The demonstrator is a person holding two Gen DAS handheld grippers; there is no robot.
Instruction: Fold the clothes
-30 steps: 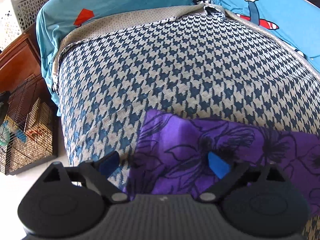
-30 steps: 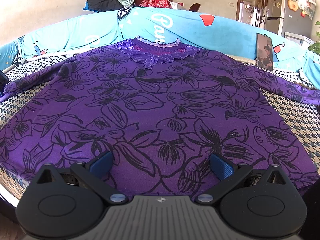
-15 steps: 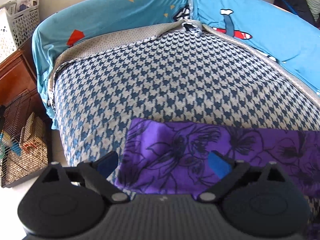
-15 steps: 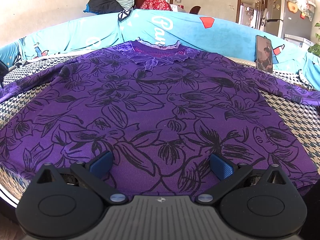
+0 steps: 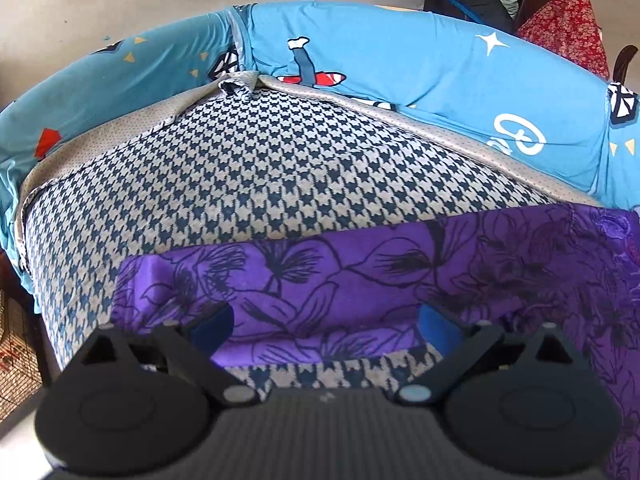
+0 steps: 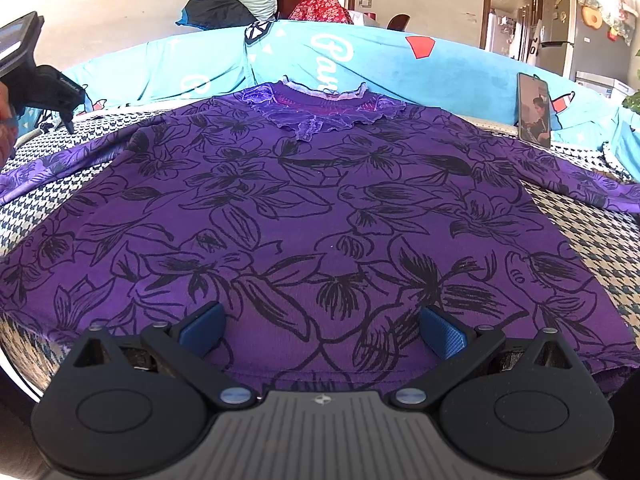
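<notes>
Purple floral top (image 6: 320, 208) flat on sofa (image 6: 592, 232)

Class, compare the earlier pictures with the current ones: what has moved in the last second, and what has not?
The left gripper has swung rightward along the purple sleeve, bringing more of the sleeve and the blue cushions into view. Its jaws stay open and nothing is gripped. The right gripper still hovers open over the sweater hem; the sweater lies flat as before.

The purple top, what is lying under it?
The purple top lies on a houndstooth cover, visible around its edges. The part under the body is hidden.
</notes>
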